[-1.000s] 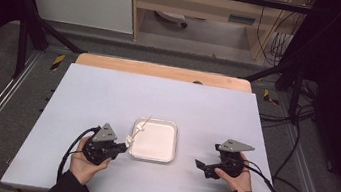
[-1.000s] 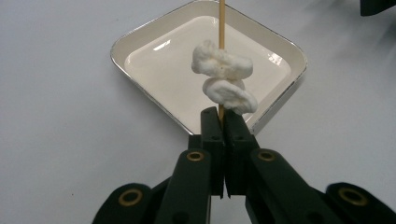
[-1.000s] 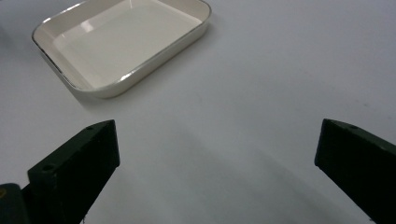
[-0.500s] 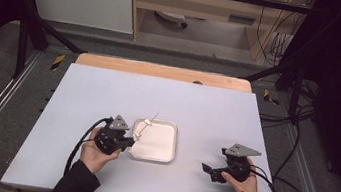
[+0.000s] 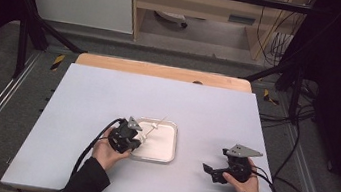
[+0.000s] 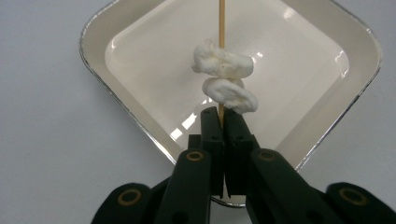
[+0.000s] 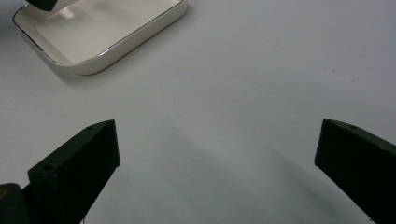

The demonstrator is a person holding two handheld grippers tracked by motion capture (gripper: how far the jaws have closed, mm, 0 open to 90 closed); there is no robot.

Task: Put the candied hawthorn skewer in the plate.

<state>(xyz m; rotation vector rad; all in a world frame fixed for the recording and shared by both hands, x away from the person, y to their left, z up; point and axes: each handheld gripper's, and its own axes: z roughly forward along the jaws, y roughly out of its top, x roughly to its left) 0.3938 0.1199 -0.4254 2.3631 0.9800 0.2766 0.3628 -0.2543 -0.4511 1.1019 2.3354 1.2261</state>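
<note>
just thin skewer [image 6: 221, 28] w/ 2 marshmallows [image 6: 224, 79]

In the high view the table [image 5: 107, 97] fills the middle of the frame. The tray [image 5: 163, 148] sits on it just below centre. The left gripper [image 5: 138, 137] lies at the tray's left edge, and a skewer [image 5: 156, 126] runs from it toward the upper right, over the tray's upper left corner. The right gripper [image 5: 209, 170] is low and right of the tray, well apart from it, over bare table.

In the left gripper view the skewer rises from the jaws to the top edge, with two marshmallows [image 6: 223, 63] stacked on it just above the jaws, over the tray.

In the right gripper view the tray [image 7: 140, 35] lies in the upper left corner.
</note>
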